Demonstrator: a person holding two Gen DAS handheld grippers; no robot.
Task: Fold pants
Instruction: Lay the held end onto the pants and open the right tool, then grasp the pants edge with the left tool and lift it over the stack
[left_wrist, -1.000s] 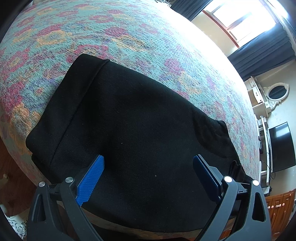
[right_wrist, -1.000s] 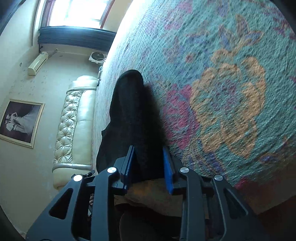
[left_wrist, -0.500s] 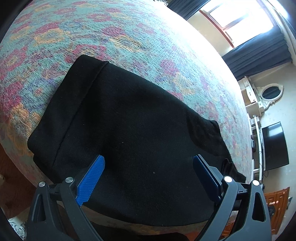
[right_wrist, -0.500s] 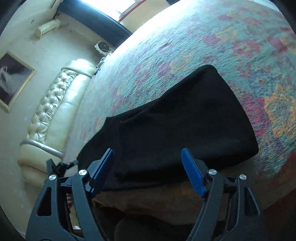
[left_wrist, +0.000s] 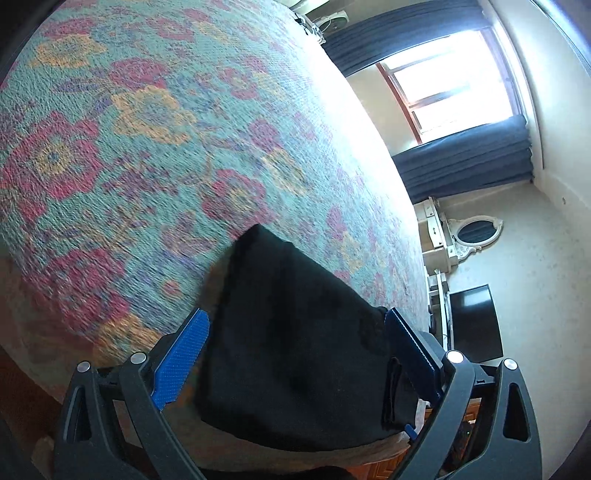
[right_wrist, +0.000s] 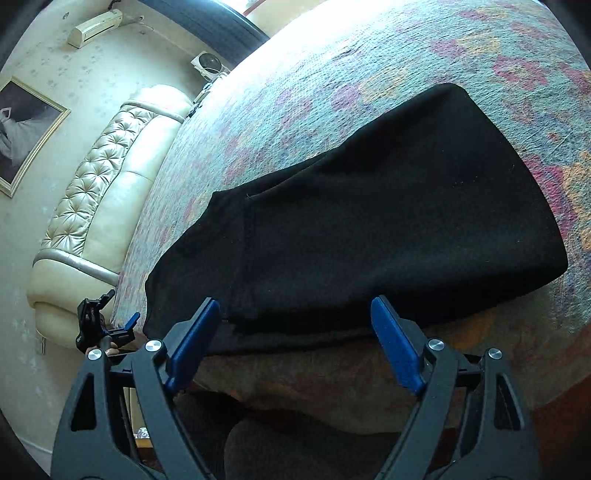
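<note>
Jaws are seen spread wide and holding nothing on both the left gripper (left_wrist: 295, 354) and the right gripper (right_wrist: 295, 343), each poised at the near edge of the bed (left_wrist: 155, 155). The black pants (right_wrist: 369, 221) are shown folded into a compact dark slab laid along that near edge, on the floral bedspread (right_wrist: 369, 62). In the right wrist view the bundle is framed just ahead of the blue pads (right_wrist: 395, 350), its layered fold line nearest them; contact cannot be made out. In the left wrist view the pants (left_wrist: 295, 350) are seen end-on between the pads (left_wrist: 181, 362), a narrow folded end running away across the bedspread. The fabric appears smooth, with a seam visible near one end. Compared with a second ago, the right gripper, then clamped on the cloth, has been opened and drawn back, and the left view has been swung toward the bundle's end.
</note>
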